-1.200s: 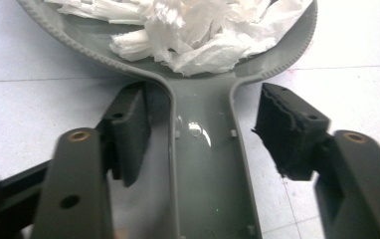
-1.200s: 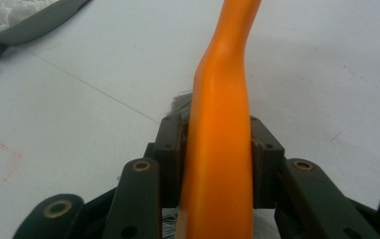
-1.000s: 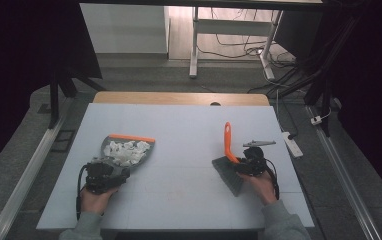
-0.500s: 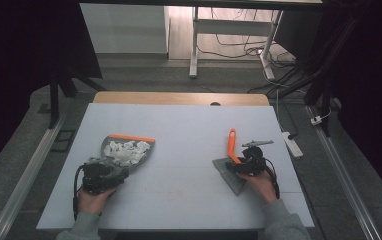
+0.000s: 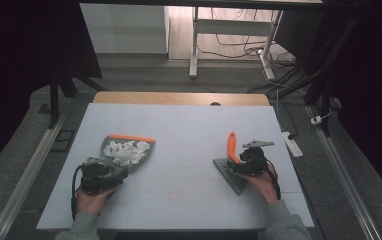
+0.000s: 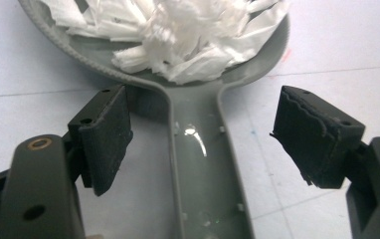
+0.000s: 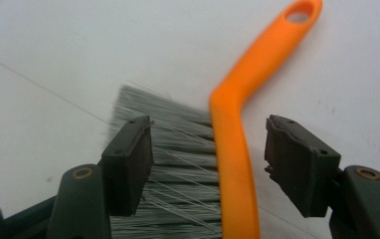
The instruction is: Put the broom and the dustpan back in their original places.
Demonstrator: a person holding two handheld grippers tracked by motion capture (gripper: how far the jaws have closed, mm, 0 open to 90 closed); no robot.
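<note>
Count: one dustpan (image 5: 127, 149), one hand brush (image 5: 233, 159), one heap of white paper scraps (image 5: 126, 152), two grippers, one pale worktop (image 5: 189, 125).

Dustpan: grey with an orange front lip, lying flat at the lower left of the high view; its long axis slants from the handle at lower left to the lip at upper right.

Dustpan handle: in the left gripper view the handle (image 6: 205, 164) runs up the middle of the frame to the pan.

Paper scraps: piled inside the pan, at the top of the left gripper view (image 6: 188, 35).

Brush: at the lower right of the high view, lying on the worktop; the orange handle points to the upper part of the frame, the grey bristles spread toward the lower left.

Brush, close up: the handle (image 7: 247, 109) slants to the upper right, its hanging hole at the far tip; the bristles (image 7: 178, 169) lie left of it.

Left gripper (image 5: 98, 175): jaws apart, one on each side of the dustpan handle, with clear gaps, gripping nothing (image 6: 205, 142).

Right gripper (image 5: 251, 160): jaws have just been opening and stand wide, astride the brush handle, pads off it (image 7: 209, 164).
</note>
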